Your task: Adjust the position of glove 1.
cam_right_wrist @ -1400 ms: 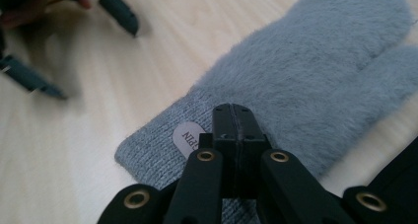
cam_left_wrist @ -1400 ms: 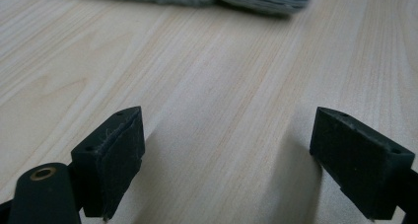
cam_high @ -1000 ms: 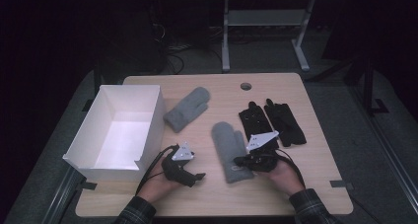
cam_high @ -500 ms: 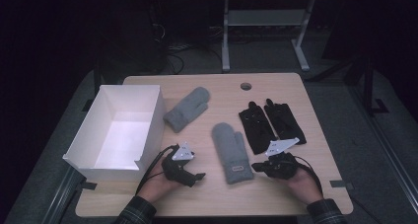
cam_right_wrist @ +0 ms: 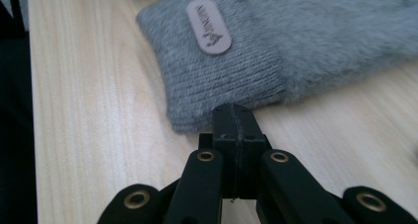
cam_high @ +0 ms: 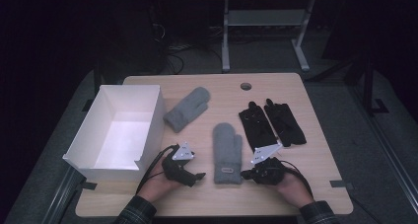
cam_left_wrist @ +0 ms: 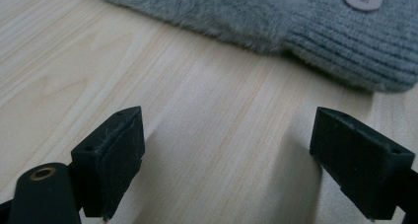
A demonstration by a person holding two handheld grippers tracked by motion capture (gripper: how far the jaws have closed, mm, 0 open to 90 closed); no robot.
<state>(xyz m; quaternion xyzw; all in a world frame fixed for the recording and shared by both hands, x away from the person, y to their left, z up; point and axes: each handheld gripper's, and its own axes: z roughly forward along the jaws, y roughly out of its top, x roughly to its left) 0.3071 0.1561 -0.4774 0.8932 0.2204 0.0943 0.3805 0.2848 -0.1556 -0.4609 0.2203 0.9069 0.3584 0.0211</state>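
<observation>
Right gripper (cam_right_wrist: pixel 234 123) pressed together, empty, tip at ribbed cuff of grey mitten (cam_high: pixel 227 152), lower centre of high view. Left gripper (cam_left_wrist: pixel 231 150) spread wide over bare table (cam_left_wrist: pixel 197 135). Cuff label (cam_right_wrist: pixel 208 25) lettering unreadable.

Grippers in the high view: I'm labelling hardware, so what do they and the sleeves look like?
Both are black. The left gripper and right gripper each carry a grey three-cornered plate on top and trail a black cable. The jaws end in blocky black pads. The sleeves are dark plaid.
</observation>
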